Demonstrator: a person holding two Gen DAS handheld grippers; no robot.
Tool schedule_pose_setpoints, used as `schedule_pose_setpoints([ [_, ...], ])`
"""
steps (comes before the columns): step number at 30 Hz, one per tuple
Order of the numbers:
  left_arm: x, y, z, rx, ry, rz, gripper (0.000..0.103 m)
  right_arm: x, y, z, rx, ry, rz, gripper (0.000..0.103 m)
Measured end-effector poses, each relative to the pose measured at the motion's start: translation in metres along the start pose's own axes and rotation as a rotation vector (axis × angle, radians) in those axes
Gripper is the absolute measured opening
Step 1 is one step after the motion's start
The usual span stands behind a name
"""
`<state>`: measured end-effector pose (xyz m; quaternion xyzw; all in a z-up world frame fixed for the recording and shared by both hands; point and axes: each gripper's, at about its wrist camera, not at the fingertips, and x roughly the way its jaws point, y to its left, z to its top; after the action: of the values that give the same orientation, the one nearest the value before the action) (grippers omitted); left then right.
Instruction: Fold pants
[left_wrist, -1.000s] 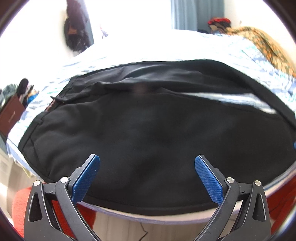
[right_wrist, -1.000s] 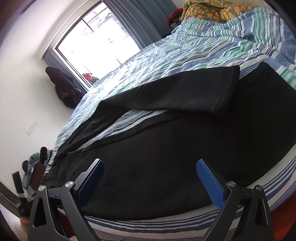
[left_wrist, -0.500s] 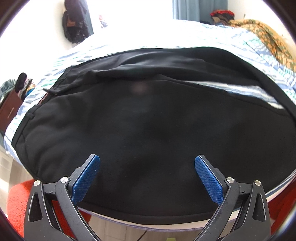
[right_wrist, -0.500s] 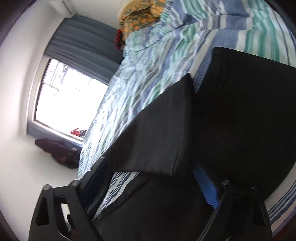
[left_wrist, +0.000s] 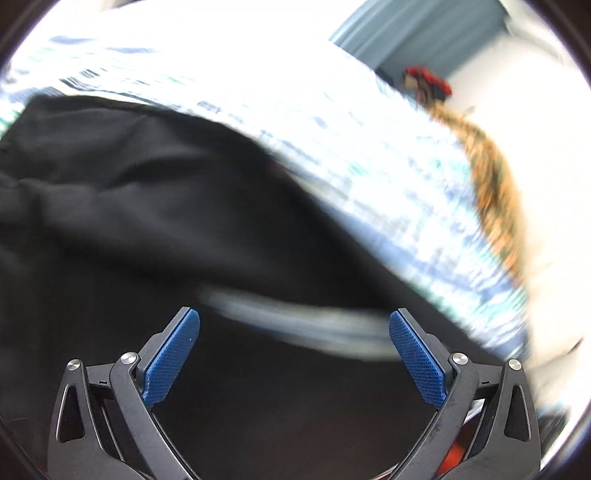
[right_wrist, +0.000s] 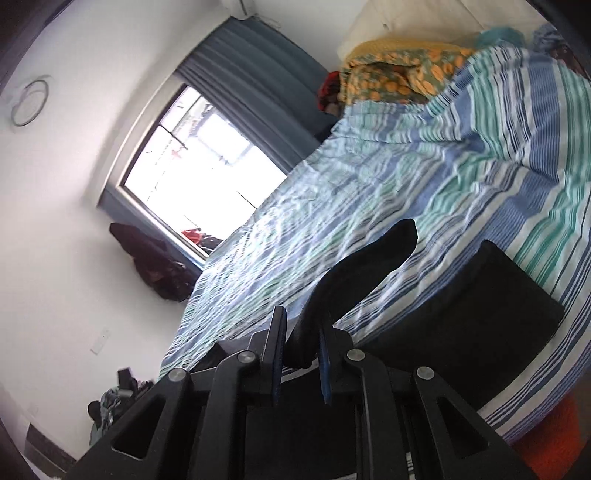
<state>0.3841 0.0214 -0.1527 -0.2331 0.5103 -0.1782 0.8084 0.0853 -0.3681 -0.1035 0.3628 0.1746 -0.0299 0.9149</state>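
While the right gripper (right_wrist: 300, 354) has just been closing, its blue pads now pinch a fold of the black pants (right_wrist: 354, 280), which rises ahead of the fingers above the striped bedsheet (right_wrist: 461, 177). More of the pants lies flat to the right of those fingers. The left gripper (left_wrist: 294, 354) hangs with its jaws wide apart and nothing between them, the pants (left_wrist: 147, 206) spread blurred beneath and ahead.
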Motion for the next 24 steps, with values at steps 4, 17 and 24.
schedule_pose_setpoints([
  [4, 0.017, 0.000, 0.031, -0.049, 0.023, -0.014, 0.102, -0.041, 0.021, -0.001, -0.062, -0.001, 0.088, 0.015],
  [17, 0.035, 0.034, 0.056, -0.119, 0.053, 0.069, 0.004, -0.060, 0.030, 0.005, -0.172, 0.104, 0.141, 0.015],
  [24, -0.103, -0.008, 0.049, 0.004, -0.338, 0.040, 0.007, 0.003, 0.014, 0.065, -0.295, 0.060, 0.074, 0.014],
])
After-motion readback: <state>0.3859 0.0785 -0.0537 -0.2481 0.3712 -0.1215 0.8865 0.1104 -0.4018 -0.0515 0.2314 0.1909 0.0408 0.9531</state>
